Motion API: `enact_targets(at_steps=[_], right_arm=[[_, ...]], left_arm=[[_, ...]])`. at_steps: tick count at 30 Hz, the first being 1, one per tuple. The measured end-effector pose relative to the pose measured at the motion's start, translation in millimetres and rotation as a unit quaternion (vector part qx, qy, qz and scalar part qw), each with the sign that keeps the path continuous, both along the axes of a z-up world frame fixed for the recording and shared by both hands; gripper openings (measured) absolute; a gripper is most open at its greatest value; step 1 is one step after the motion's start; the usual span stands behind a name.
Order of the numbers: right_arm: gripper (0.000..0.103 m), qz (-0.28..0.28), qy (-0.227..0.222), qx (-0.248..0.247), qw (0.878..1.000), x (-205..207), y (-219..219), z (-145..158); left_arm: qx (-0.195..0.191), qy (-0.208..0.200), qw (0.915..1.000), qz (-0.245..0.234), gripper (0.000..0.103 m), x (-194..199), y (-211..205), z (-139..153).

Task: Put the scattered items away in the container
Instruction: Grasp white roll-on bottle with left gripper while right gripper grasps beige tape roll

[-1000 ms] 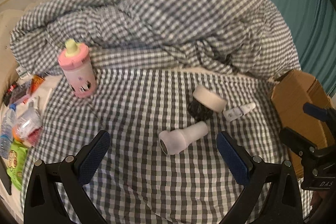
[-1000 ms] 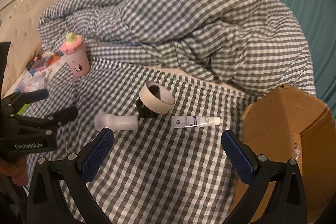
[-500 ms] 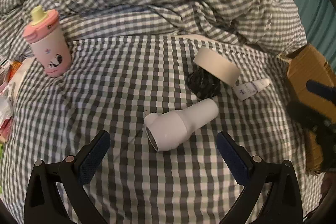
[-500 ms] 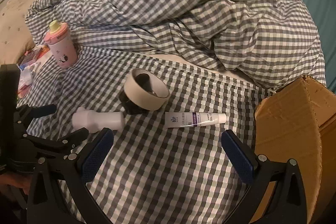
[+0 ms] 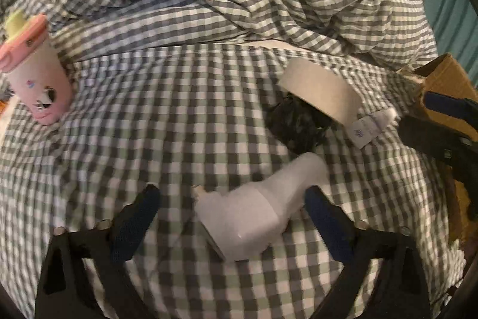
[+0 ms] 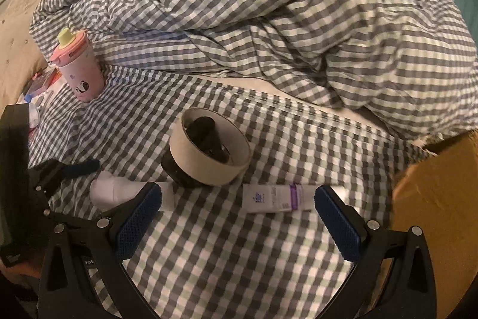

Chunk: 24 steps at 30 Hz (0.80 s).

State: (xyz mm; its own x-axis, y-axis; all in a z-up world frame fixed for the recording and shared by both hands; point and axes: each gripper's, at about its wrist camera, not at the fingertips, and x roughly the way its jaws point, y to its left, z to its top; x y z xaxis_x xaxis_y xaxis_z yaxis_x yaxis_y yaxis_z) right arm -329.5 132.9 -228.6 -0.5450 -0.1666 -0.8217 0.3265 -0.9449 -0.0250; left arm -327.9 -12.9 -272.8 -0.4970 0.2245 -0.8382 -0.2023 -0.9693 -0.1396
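1. Left wrist view: our left gripper point(image 5: 230, 199) fingers are closing around the white device point(image 5: 254, 217) on the bed point(image 5: 179, 109), not yet pressing.
2. Our right gripper point(image 6: 239, 205) is open over the tube point(image 6: 274, 198).
3. Nothing seems boxed yet; the cardboard box point(image 6: 433, 199) waits beside.

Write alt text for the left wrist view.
The left gripper, closing, straddles a white plastic handheld device lying on a grey-and-white checked bedsheet; its fingers don't press it. Behind lie a beige tape roll and pink lidded cup.
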Motion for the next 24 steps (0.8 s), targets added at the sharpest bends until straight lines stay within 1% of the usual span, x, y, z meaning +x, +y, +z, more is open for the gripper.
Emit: enact_targets(at_steps=[1,4,6,8,11,13,17,19,20,21,24], right_arm=[[0.103,0.002,-0.002,-0.002,1.000,-3,-2,-2],[0.103,0.006,-0.008,-0.007,1.000,-10,-5,-6],[0.103,0.008,-0.010,-0.008,1.000,-13,-7,-8],[0.103,0.011,-0.014,-0.012,1.000,-16,-9,-11],[0.102,0.018,-0.019,-0.016,1.000,-20,-14,-15],[0.102,0.022,-0.021,-0.015,0.999,-22,-17,-17],[0.102,0.030,-0.029,-0.009,0.999,-27,-26,-25],[0.096,0.035,-0.031,-0.003,0.999,-28,-30,-29],[0.090,0.037,-0.033,-0.001,0.999,-29,-32,-31],[0.080,0.038,-0.036,0.000,0.999,-30,-34,-34],[0.076,0.039,-0.038,0.007,0.999,-31,-37,-38]], left_arm=[[0.009,-0.002,0.9999,-0.003,0.076,0,0,0],[0.010,0.000,0.9999,-0.005,0.076,0,1,1],[0.020,0.001,0.9998,-0.003,0.071,0,-2,2],[0.030,0.002,0.9996,0.001,0.064,1,-7,4],[0.031,0.006,0.9995,0.006,0.061,4,-14,7],[0.028,0.012,0.9995,0.013,0.061,6,-19,11],[0.033,0.020,0.9988,0.030,0.061,11,-34,19],[0.033,0.025,0.9985,0.036,0.061,14,-40,23],[0.032,0.026,0.9985,0.037,0.061,15,-42,25],[0.032,0.027,0.9984,0.038,0.061,16,-44,26],[0.029,0.029,0.9981,0.045,0.061,19,-49,27]])
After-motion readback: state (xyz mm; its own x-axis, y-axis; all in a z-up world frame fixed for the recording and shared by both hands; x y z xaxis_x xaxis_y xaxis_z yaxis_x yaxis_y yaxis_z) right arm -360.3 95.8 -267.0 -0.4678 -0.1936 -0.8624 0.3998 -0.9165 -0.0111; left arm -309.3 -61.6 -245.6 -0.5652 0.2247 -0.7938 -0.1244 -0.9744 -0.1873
